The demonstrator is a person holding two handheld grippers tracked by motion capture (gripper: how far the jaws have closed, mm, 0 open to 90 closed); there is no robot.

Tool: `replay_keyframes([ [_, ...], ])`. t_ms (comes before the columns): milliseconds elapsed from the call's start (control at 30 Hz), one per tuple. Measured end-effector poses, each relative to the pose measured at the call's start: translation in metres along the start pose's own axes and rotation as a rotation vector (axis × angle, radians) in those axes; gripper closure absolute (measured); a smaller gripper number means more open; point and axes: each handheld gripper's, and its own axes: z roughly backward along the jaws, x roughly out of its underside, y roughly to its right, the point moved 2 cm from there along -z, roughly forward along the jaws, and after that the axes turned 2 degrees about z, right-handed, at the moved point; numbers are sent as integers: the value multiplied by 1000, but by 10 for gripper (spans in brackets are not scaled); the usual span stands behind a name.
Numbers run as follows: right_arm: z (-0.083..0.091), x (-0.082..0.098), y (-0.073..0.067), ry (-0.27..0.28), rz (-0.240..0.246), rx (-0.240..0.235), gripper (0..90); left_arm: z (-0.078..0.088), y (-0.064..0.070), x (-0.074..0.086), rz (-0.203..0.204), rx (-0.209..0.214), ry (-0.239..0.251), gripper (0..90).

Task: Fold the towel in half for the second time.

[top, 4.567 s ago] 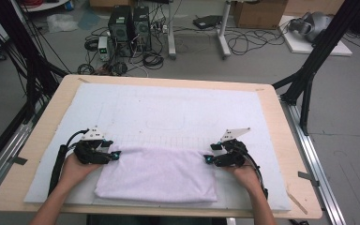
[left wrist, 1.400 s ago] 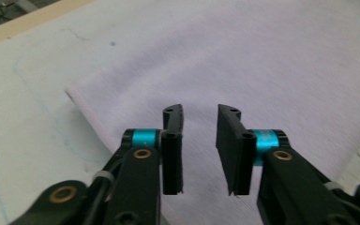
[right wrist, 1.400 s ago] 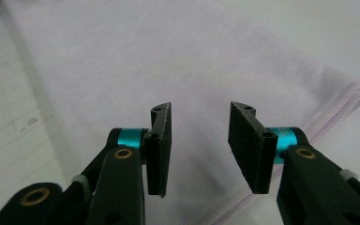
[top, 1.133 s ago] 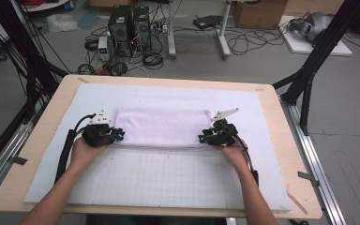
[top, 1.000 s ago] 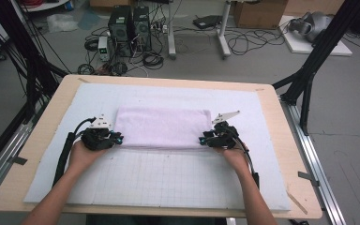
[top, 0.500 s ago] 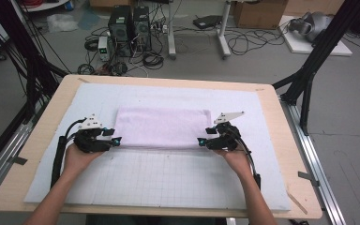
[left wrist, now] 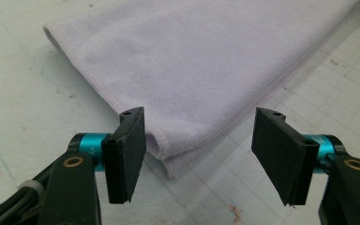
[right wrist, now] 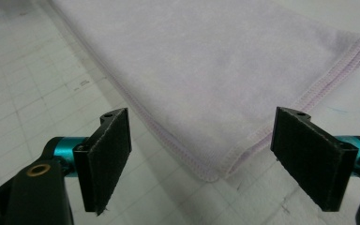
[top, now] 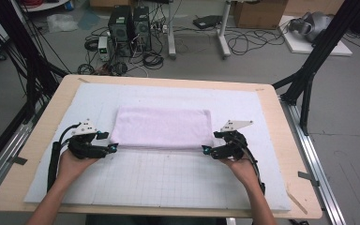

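Note:
A pale lilac towel (top: pixel 163 127) lies folded flat in the middle of the white gridded mat (top: pixel 159 178). My left gripper (top: pixel 112 147) stands open just off the towel's near left corner; in the left gripper view that corner (left wrist: pixel 171 159) sits between the two black pads, untouched. At the near right corner my right gripper (top: pixel 205 150) is open too, and the right gripper view shows the stitched corner (right wrist: pixel 211 171) lying between its wide-apart pads. Neither gripper holds anything.
The mat covers a wooden table (top: pixel 288 140) whose bare rim runs all round. Black frame legs (top: pixel 309 65) stand at the back right and back left. Computers (top: pixel 129 23) and cables (top: pixel 248 42) lie on the floor beyond the table.
Since 4.6 s ago the towel was folded away from me into a narrower strip. In the last second both grippers let go of its near corners and drew back slightly.

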Motion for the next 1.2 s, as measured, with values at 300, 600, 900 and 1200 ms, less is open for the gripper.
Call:
replay_keyframes([
  [300, 13, 8, -8, 45, -13, 32, 122, 14, 9, 7, -16, 7, 10, 290],
  [600, 25, 16, -18, 85, -2, 46, 114, 27, 14, 12, -19, 0, 35, 232],
  [900, 38, 24, -22, 118, -16, 59, 114, 38, 20, 17, -14, -13, 43, 207],
  [1200, 44, 31, -27, 122, -14, 48, 114, 45, 26, 24, -13, -24, 33, 191],
])
